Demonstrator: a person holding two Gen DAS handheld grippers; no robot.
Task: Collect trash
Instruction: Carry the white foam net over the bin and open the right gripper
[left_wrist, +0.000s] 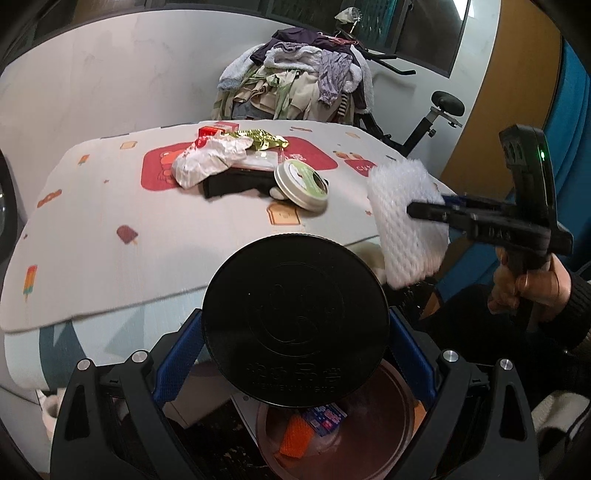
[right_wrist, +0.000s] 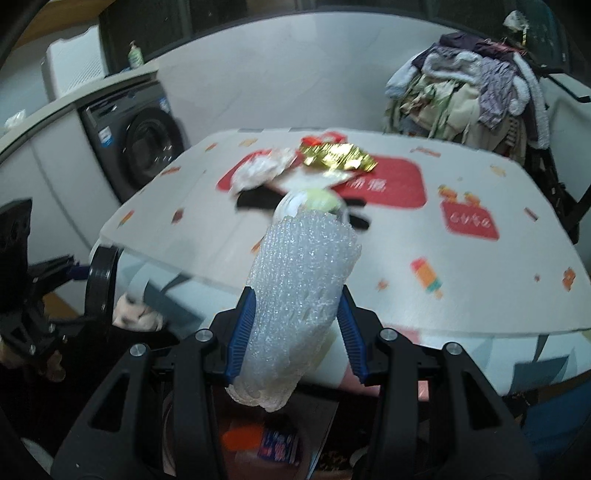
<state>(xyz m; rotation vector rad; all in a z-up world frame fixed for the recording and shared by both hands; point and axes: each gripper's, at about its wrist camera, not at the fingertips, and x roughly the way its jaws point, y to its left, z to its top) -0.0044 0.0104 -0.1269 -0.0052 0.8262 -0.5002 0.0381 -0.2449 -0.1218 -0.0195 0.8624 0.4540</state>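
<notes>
Item: white foam net sleeve, tubular, dimpled mesh | Place: near table edge, above bin | right gripper: clamped on sleeve | left gripper: gripping round black lid

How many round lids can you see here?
2. A black lid is clamped in the left gripper above the bin; a white tin lid leans on the table. The trash pile may hide others.

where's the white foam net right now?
Clamped in the right gripper: the white foam net fills the right wrist view's centre, off the table's near edge, above the trash bin.
</notes>
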